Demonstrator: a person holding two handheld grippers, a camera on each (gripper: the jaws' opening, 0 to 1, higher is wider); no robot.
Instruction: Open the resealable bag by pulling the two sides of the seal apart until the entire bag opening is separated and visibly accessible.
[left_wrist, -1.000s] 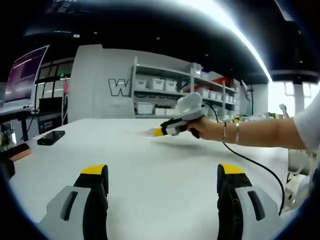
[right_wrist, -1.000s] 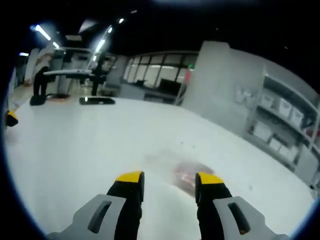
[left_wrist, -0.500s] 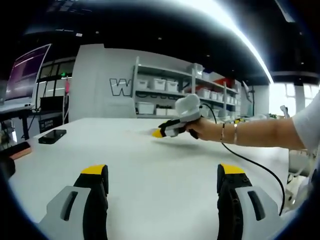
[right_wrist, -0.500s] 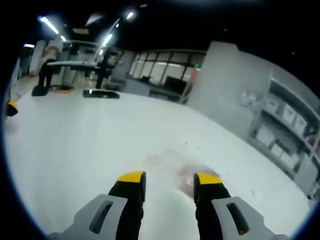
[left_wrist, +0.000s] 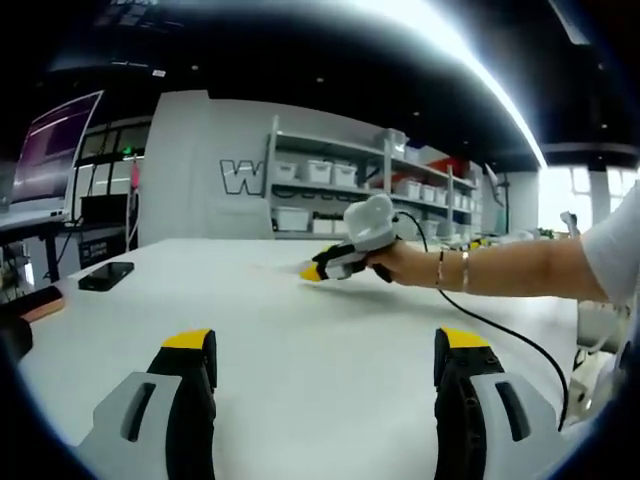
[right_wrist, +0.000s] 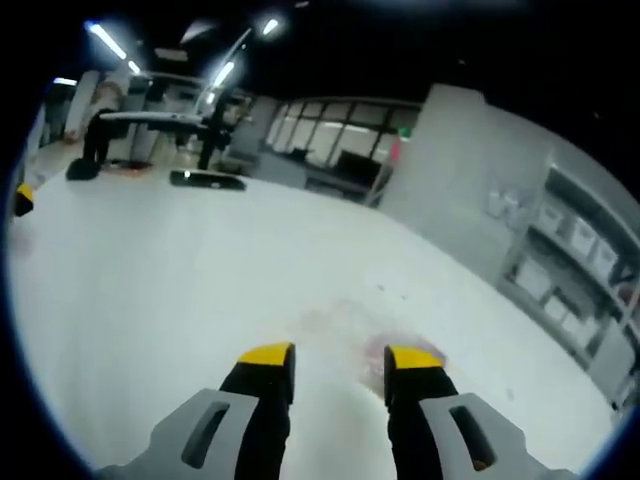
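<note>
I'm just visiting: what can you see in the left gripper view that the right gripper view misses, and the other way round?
Left gripper view: a person's hand holding the right gripper low over the table, a trailing black cable, and the left gripper with its jaws wide open. Right gripper view: a clear plastic bag with reddish contents, lying flat just ahead of the right gripper's open jaws. Shared by both: the white table, a flat black phone and shelves of white bins.

Legible text: large outlined letter "W" (left_wrist: 238, 176) on grey wall (left_wrist: 180, 150), left gripper view; rest of word hidden behind shelving (left_wrist: 330, 185). Nothing else readable.
</note>
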